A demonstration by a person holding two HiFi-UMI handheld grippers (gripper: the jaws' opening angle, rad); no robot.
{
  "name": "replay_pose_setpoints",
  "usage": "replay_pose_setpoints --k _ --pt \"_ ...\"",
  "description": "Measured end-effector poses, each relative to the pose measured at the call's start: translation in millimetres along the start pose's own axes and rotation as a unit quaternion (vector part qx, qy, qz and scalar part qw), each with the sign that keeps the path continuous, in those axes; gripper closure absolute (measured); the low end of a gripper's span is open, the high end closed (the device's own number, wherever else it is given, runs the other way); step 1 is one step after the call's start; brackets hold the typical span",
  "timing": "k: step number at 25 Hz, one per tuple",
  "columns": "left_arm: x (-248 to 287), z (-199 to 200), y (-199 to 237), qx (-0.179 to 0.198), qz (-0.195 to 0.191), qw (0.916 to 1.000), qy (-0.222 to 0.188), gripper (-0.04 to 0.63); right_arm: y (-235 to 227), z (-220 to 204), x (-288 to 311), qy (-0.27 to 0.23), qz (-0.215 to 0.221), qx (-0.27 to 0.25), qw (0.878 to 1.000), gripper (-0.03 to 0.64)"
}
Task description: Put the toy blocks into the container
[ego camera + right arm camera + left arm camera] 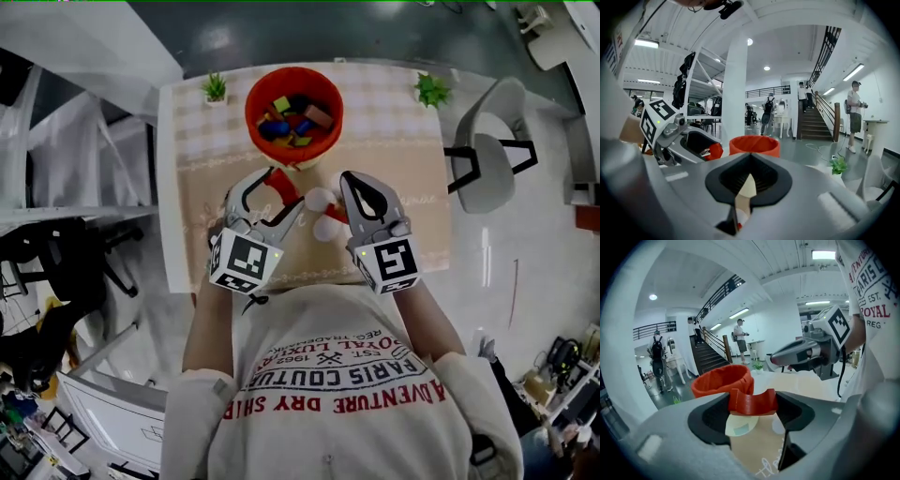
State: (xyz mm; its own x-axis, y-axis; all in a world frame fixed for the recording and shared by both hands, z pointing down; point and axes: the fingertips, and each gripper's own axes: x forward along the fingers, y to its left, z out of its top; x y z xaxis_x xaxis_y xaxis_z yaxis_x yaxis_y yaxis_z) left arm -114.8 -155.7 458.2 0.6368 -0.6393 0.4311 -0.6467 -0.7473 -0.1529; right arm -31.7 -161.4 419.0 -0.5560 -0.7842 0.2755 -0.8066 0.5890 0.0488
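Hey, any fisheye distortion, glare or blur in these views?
Left gripper view: strong fisheye with dark corners, ceiling lights blown out, near jaws soft while the red block is sharp. Right gripper view: same bowing, bright lamps. Head view: floor glare beyond the table, red container crisp.

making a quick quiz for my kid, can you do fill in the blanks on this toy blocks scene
1. The arch block clamped in the left gripper is ___ in colour.
2. The container already holds several toy ___.
3. The number of small plants on the table is ___.

Missing words: red; blocks; two
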Motion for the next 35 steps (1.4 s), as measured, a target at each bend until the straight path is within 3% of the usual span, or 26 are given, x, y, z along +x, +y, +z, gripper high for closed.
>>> replay_pose_setpoints --k 11,17,26,28,30,35 --pt "-4 55 68 -0.088 0.076 0.9904 -0.075 0.285 -3 37 9 -0.029 0.004 -0.027 0.999 0.615" --pt "22 55 92 -0.1 0.1 0.9887 -0.049 0.285 -11 38 7 -0.029 -0.01 -0.024 0.999 0.616" --pt "52 29 100 -0.126 0.116 0.9849 0.025 0.284 -23 29 1 -0.015 -0.026 -0.018 0.999 0.617" --pt "54 24 97 -0.145 0.114 0.9824 0.028 0.282 -25 28 -1 -0.014 -0.028 -0.017 0.999 0.615" --pt "54 25 93 -0.157 0.11 0.9812 0.02 0.232 -27 26 -3 -0.013 -0.03 -0.015 0.999 0.616" --pt "37 41 76 -0.158 0.108 0.9814 -0.012 0.198 -28 23 -12 -0.015 -0.03 -0.013 0.999 0.617"
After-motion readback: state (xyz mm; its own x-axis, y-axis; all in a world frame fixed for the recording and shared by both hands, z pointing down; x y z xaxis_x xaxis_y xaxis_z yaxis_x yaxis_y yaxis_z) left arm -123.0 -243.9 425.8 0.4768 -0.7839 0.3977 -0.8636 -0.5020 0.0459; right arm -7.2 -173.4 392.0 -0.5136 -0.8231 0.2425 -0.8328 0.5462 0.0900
